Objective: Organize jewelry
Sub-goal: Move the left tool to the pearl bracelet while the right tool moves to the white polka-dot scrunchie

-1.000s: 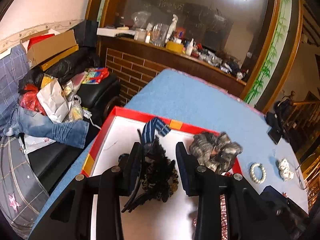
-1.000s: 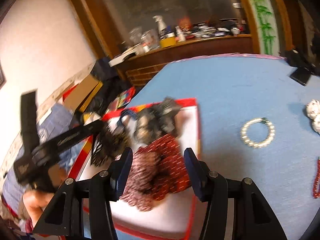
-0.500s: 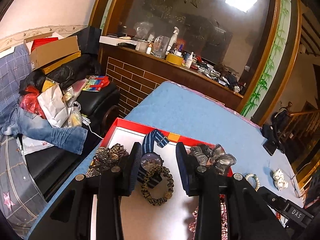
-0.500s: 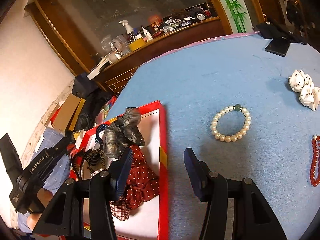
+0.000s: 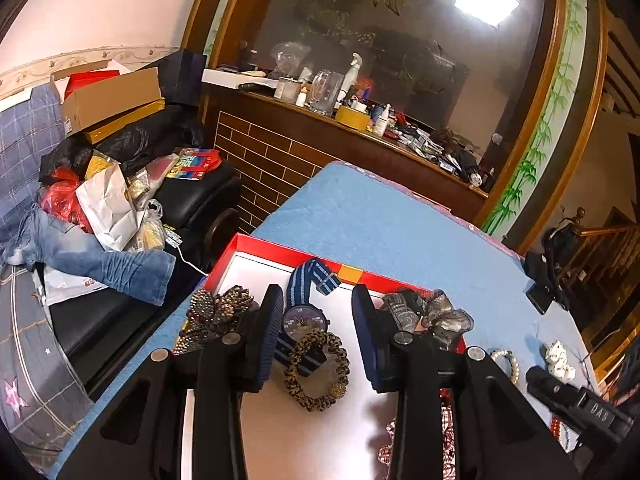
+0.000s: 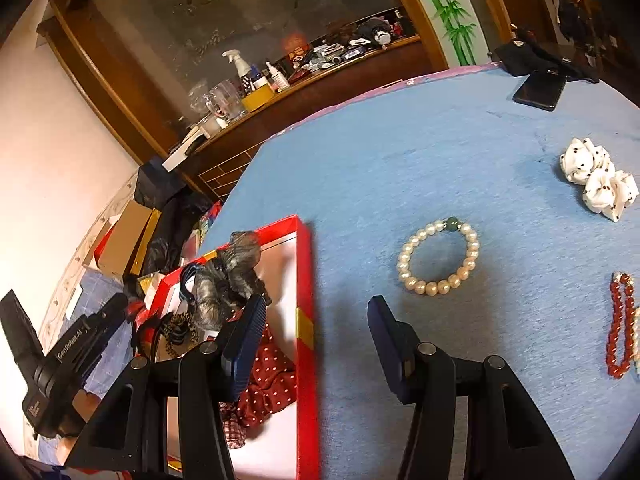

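Observation:
A red box [image 5: 256, 246] with a white floor holds a blue striped watch [image 5: 304, 312], a leopard-print scrunchie [image 5: 316, 372], a grey scrunchie [image 5: 424, 312] and a red dotted cloth [image 6: 272, 384]. A dark sequined hair piece [image 5: 216, 312] lies across the box's left rim. My left gripper [image 5: 316, 320] hovers open over the watch and holds nothing. Over the box's right rim [image 6: 304, 280], my right gripper [image 6: 316, 320] is open and empty. On the blue table to its right lie a pearl bracelet [image 6: 438, 256], a white dotted scrunchie [image 6: 596, 180] and a red bead bracelet [image 6: 618, 324].
A dark phone [image 6: 540, 90] and a black pouch [image 6: 536, 54] sit at the table's far edge. A wooden ledge [image 5: 360, 128] crowded with bottles runs behind the table. Left of the table, a black sofa [image 5: 188, 196] is piled with bags, boxes and jeans.
The dark hair piece that hung between the left fingers now lies on the box's left rim. My right gripper swung right, from over the box to its right rim, nearer the pearl bracelet.

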Demonstrator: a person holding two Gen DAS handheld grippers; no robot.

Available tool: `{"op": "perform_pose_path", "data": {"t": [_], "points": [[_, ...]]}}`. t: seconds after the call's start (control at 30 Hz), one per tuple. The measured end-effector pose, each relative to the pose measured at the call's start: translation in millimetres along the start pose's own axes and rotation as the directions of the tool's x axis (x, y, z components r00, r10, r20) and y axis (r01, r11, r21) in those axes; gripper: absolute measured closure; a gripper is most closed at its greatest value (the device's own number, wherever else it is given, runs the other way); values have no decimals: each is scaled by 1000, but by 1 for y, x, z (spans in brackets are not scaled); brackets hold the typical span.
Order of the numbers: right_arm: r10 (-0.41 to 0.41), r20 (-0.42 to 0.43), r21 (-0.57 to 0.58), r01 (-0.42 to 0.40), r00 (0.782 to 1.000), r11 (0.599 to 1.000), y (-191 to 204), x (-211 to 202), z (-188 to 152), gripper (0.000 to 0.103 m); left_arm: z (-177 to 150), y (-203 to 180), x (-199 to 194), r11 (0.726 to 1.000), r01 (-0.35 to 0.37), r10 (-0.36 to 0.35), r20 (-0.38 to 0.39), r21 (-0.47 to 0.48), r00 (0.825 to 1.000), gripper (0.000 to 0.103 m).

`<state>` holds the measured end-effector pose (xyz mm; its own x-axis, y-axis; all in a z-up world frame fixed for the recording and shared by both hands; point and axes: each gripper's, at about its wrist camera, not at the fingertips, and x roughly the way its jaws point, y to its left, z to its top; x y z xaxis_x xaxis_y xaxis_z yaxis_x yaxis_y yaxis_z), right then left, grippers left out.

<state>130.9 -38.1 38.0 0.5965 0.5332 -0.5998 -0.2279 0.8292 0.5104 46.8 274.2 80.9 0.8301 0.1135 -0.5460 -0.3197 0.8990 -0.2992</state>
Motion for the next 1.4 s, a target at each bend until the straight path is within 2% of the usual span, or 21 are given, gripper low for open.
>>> {"op": "perform_pose_path", "data": {"t": [0.23,0.3,0.47,0.67,0.77,0.9,1.13,1.2,1.23,1.3,1.33,1.37,1.4], "points": [[-51,95,57,46,994,997,-38,-32,27,47,-5,-13,4,998,27,-26,-26,50,999,69],[-59,126,86,49,990,995,-56,-48,35,52,-6,-19,4,997,42,-40,-31,69,999,69],[-149,176,196,114,973,974,-117,-91,38,53,-10,-33,0,990,64,-62,-25,122,998,69],[-261,168,324,197,951,925,-188,-139,23,54,-15,-42,0,984,93,-88,-41,155,995,69],[-276,146,360,209,950,909,-208,-150,12,54,-19,-51,1,978,103,-92,-65,184,994,69],[-287,129,353,227,949,908,-215,-158,9,54,-29,-68,-8,966,129,-110,-96,223,989,69],[-260,79,337,220,962,916,-210,-135,37,51,-47,-124,-25,921,221,-166,-189,321,968,60],[-266,46,323,237,963,916,-208,-117,52,36,-52,-145,-26,903,258,-185,-231,343,955,58],[-269,28,313,247,963,917,-207,-109,57,34,-54,-155,-25,896,269,-187,-250,352,950,58],[-282,2,286,270,959,919,-204,-89,71,31,-57,-171,-24,887,280,-185,-273,367,944,52],[-295,-7,266,286,955,920,-204,-82,74,29,-58,-178,-22,885,281,-179,-286,370,941,41],[-326,-35,216,326,945,921,-201,-68,81,25,-59,-185,-19,885,283,-175,-300,371,938,36],[-342,-52,184,346,938,920,-200,-61,83,25,-59,-190,-17,884,285,-173,-307,370,936,36]]}}
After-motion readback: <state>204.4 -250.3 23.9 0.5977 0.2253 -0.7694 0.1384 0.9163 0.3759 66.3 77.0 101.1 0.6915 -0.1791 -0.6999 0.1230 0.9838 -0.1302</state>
